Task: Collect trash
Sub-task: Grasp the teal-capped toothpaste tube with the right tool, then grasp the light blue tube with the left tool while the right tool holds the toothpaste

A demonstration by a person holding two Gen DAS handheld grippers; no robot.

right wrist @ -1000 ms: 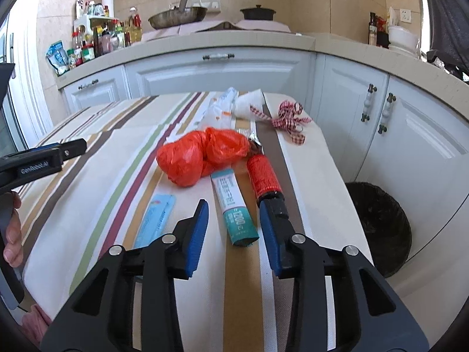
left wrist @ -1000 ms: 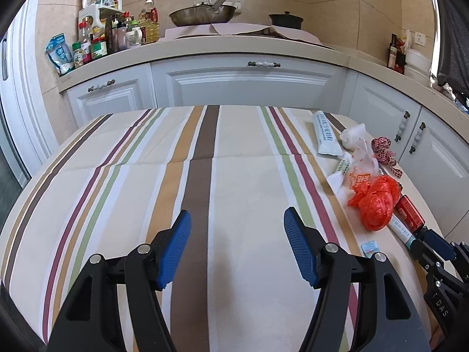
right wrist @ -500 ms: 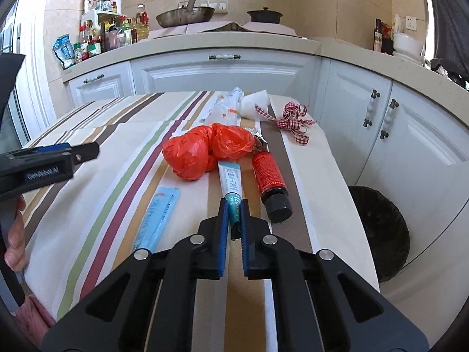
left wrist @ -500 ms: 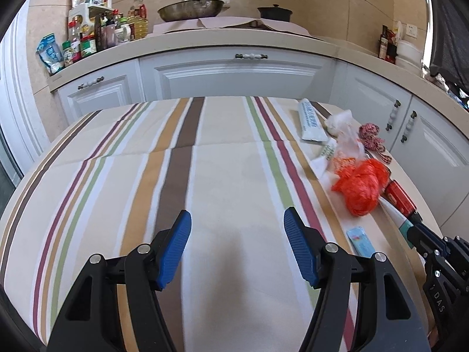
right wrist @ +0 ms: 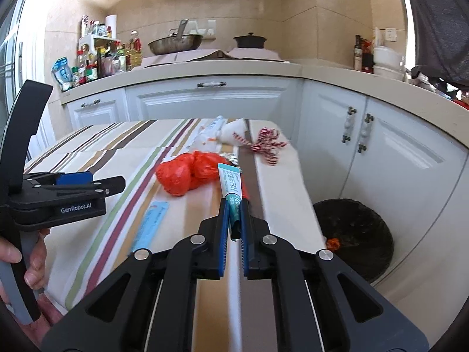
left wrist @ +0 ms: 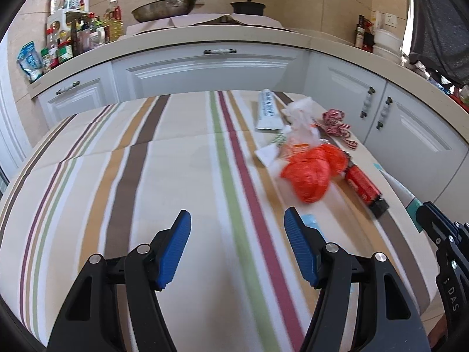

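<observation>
My right gripper (right wrist: 234, 205) is shut on the teal and white tube (right wrist: 230, 182), lifted off the striped tablecloth (right wrist: 123, 152). That tube (left wrist: 404, 193) also shows at the right edge of the left wrist view. Behind it lie an orange plastic bag (right wrist: 184, 173), a red bottle (left wrist: 362, 186) with a black cap, a white tube (left wrist: 267, 110), crumpled clear plastic (left wrist: 302, 123), a red-white ribbon (right wrist: 268, 143) and a flat blue packet (right wrist: 151, 223). My left gripper (left wrist: 237, 226) hangs open over bare cloth, left of the bag (left wrist: 312, 173), nothing between its fingers.
A black bin (right wrist: 354, 234) lined with a dark bag stands on the floor right of the table, an orange scrap inside. White cabinets (left wrist: 217, 70) and a counter with a wok (left wrist: 164, 8), pot and bottles run behind. A hand (right wrist: 17, 264) holds the left gripper's handle.
The right gripper closed on the teal tube and raised it off the cloth. The left gripper drifted right toward the trash pile, still open.
</observation>
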